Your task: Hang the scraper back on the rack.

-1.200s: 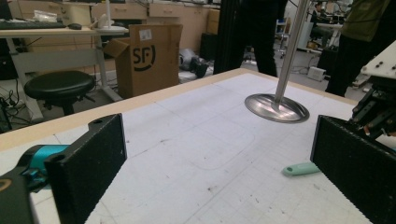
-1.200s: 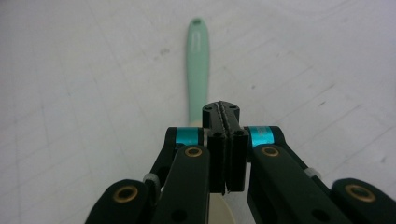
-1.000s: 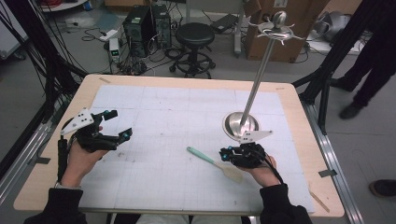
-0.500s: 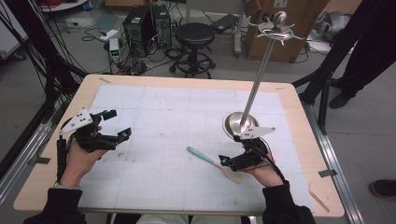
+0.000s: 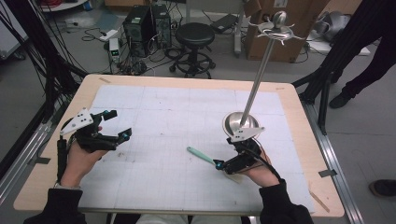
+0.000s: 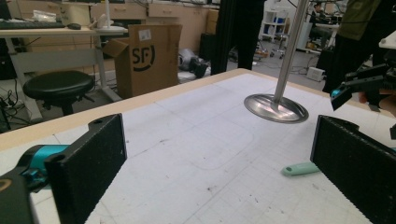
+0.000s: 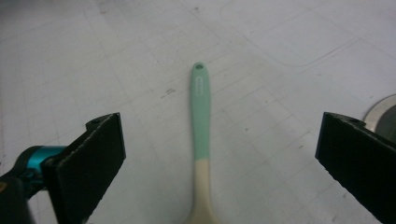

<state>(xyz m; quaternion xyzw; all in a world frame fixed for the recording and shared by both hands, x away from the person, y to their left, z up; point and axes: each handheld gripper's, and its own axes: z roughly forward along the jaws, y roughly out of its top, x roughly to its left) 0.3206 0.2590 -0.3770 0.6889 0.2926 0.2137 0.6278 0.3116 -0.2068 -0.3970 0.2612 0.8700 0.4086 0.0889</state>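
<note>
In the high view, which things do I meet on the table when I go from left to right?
left gripper → spoon with the green handle → right gripper → round base of the metal stand

Lighting is even, cool and diffuse from overhead, leaving only faint soft shadows on the white gridded table mat [image 5: 177,121]. The polished round steel base of the tall metal stand [image 6: 276,106] carries a mild bright reflection, with no harsh glare elsewhere. In the gripper views the near black jaws are soft, the far background is hazy, and the mint-green and cream spatula [image 7: 201,116] is slightly blurred.
</note>
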